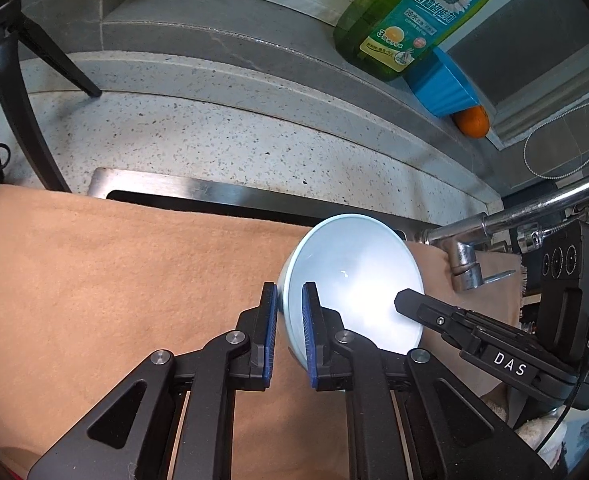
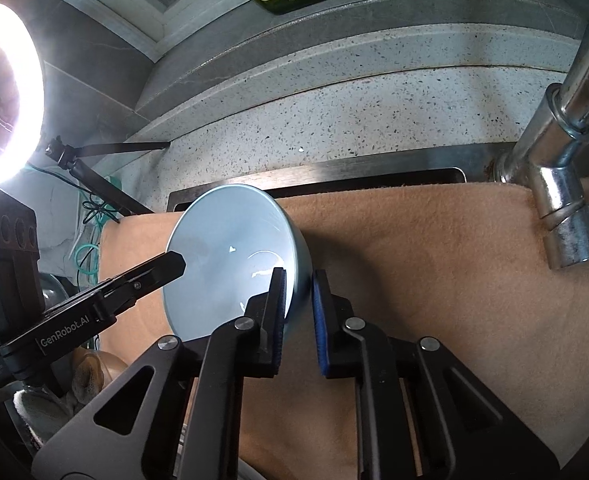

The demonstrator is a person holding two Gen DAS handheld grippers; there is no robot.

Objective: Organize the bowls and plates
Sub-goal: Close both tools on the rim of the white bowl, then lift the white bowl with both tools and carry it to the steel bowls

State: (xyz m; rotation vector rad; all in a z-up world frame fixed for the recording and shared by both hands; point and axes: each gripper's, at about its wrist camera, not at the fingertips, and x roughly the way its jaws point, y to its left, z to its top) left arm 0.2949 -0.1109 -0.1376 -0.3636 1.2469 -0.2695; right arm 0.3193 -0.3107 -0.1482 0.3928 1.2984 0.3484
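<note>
Speckled stone tabletop (image 1: 222,136) under grey wall tiles (image 1: 198,28)

A tan cloth (image 1: 94,264) covers the sink; a ring light (image 2: 2,92) glares left of the chrome faucet (image 2: 566,152).

The bowl (image 1: 350,280) sits tipped above the cloth (image 1: 114,280), which covers the sink (image 1: 198,190); the left gripper (image 1: 288,332) has its jaws astride the bowl's left rim, the right gripper (image 2: 298,312) astride its right rim; the bench (image 1: 214,136) runs behind the sink; the tap (image 2: 562,160) stands right of the bowl; on the ledge behind, bottle (image 1: 414,16), tub (image 1: 442,84) and orange (image 1: 472,122) stand side by side
</note>
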